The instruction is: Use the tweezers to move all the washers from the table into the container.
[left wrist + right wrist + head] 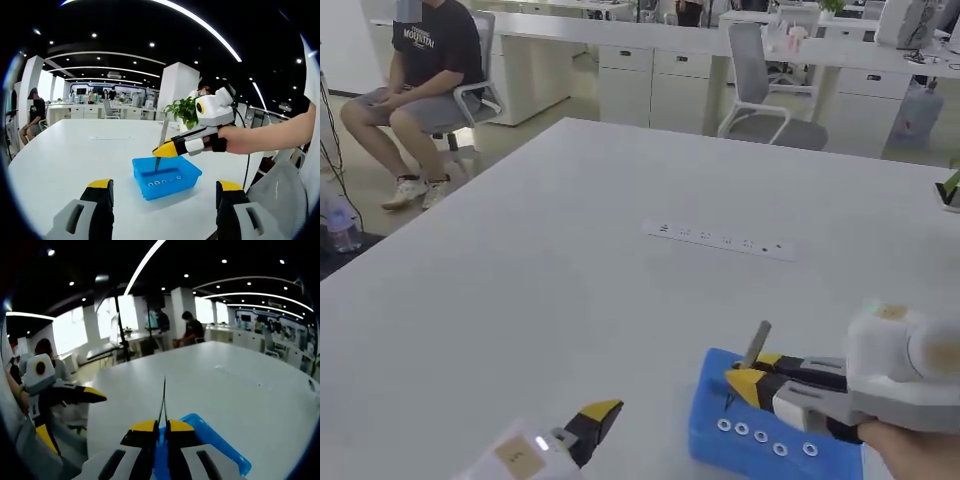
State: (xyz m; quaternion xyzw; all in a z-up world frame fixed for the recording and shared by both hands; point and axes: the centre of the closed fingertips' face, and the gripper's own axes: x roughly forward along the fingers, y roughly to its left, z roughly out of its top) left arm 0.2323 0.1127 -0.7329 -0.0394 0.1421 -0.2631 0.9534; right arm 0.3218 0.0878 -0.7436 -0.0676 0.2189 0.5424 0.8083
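right gripper (742,380): jaws closed on the tweezers (757,343), tips pointing down into the blue container (708,440) | left gripper (163,186): jaws wide apart, empty, above the tabletop (570,280) near the container | washers (760,437): five in a row inside the container

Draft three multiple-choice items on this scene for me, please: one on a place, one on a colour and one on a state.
1. Where do the washers lie?
A. on the bare table
B. in the container
C. on a chair

2. What colour is the container?
A. red
B. blue
C. green

3. How does the left tool stand?
A. open and empty
B. shut on tweezers
C. shut on a washer

Key: B, they lie in a row on its floor; B, its walls are plainly blue; A, its jaws stand wide apart with nothing between them.
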